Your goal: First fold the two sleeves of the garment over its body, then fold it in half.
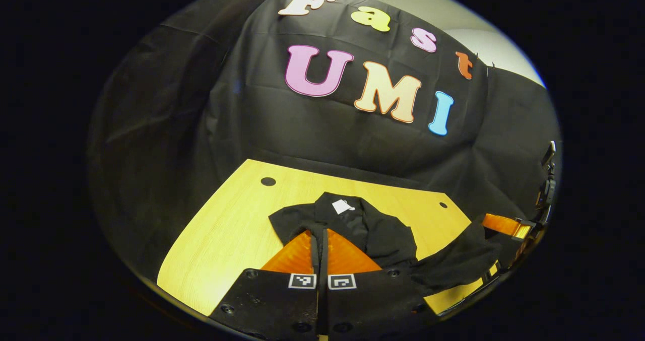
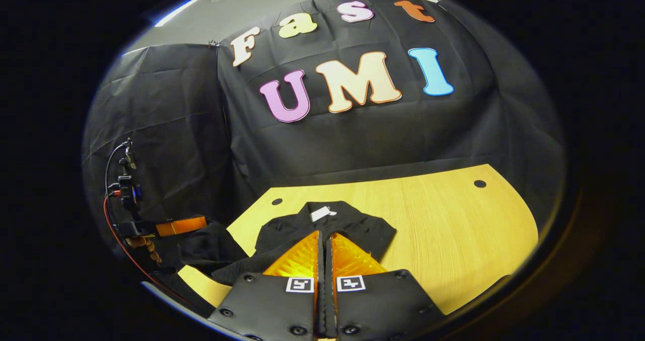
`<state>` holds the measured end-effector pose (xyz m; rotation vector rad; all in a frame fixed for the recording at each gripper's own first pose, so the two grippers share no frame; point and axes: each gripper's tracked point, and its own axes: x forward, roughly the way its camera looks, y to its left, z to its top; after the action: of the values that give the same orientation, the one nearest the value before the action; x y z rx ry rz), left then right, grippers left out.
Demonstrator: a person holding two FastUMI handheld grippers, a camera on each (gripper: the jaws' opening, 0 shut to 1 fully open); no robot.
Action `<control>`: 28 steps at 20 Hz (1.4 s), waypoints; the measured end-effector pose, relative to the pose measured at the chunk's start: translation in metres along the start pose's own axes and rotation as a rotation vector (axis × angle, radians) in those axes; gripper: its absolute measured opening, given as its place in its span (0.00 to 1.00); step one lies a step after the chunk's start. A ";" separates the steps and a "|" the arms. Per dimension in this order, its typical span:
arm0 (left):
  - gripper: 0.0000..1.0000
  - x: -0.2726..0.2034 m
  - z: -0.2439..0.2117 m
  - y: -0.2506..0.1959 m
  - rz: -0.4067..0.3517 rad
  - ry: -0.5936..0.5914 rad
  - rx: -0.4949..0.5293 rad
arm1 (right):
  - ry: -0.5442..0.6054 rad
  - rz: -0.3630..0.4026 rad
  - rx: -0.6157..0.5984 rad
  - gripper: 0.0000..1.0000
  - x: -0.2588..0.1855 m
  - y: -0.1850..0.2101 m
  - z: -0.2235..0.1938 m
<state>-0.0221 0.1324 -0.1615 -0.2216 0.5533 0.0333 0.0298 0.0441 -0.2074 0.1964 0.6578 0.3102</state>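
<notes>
Shirt [image 1: 363, 227] lies dark and bunched at the middle of the worktop [image 1: 237, 230], collar and white tag [image 1: 343, 206] toward the far edge, its long axis running from me toward the wall. My left tongs [image 1: 321, 237] and right tongs [image 2: 325, 240] both sit over its near end, fingers drawn together; whether cloth is caught between them I cannot tell. A fold of cloth [image 1: 453, 260] trails toward the right near corner, so I judge my right hand nearer it.

Black garment [image 1: 375, 232] with white neck label [image 1: 342, 206]; yellow wood-grain table [image 2: 453, 220]; black cloth wall [image 2: 166, 129]; red cable [image 2: 123, 250].
</notes>
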 end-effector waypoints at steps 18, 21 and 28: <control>0.00 0.143 0.022 0.070 0.081 0.039 0.115 | 0.025 -0.239 0.056 0.03 0.138 -0.061 0.033; 0.66 0.138 0.048 0.094 0.233 -0.061 0.183 | -0.084 -0.321 0.031 0.69 0.125 -0.068 0.056; 0.94 0.067 0.118 0.043 0.205 -0.360 0.215 | -0.367 -0.311 -0.094 0.94 0.037 -0.044 0.100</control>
<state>0.0923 0.1979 -0.1079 0.0528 0.2164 0.2081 0.1300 0.0073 -0.1627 0.0561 0.3024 0.0026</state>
